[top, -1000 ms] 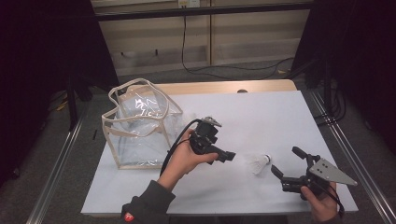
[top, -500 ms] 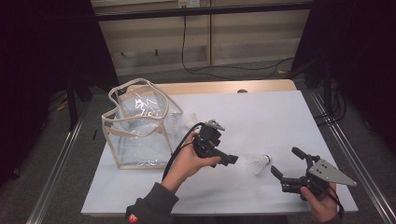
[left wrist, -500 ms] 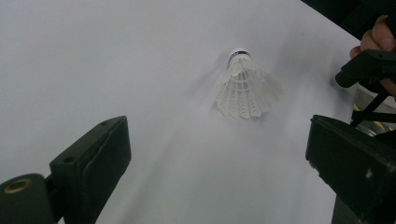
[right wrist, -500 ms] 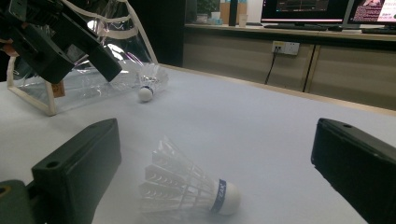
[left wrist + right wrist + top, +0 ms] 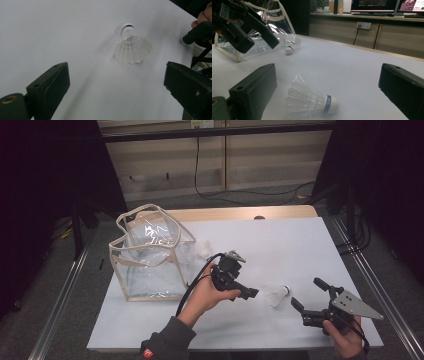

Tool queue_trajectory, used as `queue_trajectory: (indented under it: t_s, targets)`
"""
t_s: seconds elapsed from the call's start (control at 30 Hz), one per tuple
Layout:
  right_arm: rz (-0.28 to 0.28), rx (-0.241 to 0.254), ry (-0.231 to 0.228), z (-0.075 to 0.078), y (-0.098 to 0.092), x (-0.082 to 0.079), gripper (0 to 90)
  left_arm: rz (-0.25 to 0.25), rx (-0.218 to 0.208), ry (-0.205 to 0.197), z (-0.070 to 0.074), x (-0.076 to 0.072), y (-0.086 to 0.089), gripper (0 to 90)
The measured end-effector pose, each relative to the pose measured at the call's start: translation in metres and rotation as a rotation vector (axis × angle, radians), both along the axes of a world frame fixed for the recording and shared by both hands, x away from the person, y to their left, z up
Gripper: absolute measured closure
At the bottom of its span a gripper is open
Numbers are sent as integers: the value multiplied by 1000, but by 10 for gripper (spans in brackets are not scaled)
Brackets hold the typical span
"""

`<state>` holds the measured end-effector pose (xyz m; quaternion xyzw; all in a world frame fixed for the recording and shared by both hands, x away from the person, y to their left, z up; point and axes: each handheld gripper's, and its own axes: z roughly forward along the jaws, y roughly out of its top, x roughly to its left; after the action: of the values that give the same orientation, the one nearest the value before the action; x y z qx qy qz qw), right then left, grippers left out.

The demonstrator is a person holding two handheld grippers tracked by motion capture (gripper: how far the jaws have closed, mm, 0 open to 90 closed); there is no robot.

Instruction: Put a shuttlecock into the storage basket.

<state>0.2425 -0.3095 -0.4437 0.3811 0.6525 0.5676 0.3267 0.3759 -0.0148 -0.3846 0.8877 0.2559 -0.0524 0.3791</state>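
Here the shuttlecock (image 5: 276, 295) lies on its side on the white counter (image 5: 280, 245), between the two grippers and touching neither. The left gripper (image 5: 250, 293) hovers just beside its feathers, jaws spread. The right gripper (image 5: 310, 295) sits near its cork end, jaws also spread. A clear bag (image 5: 150, 255) stands well to the left, a second shuttlecock (image 5: 291, 45) just beside it.

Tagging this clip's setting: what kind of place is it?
Likely an indoor lab or office recording bench: a white table framed by metal rails, a counter with monitors behind, and a wall socket with cable.
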Motion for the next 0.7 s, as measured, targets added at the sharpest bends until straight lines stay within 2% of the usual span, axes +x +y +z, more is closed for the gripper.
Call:
queue_trajectory:
  t_s: [0.33,0.57,0.7]
  targets:
    - [2,-1,0,0,0,0,16,1,-8,1,-9,1,-5,76]
    - [5,-8,-1,0,1,0,16,0,-3,-15,-10,0,-6,71]
    - [6,-7,-1,0,2,0,16,-2,-26,-14,-11,1,-7,61]
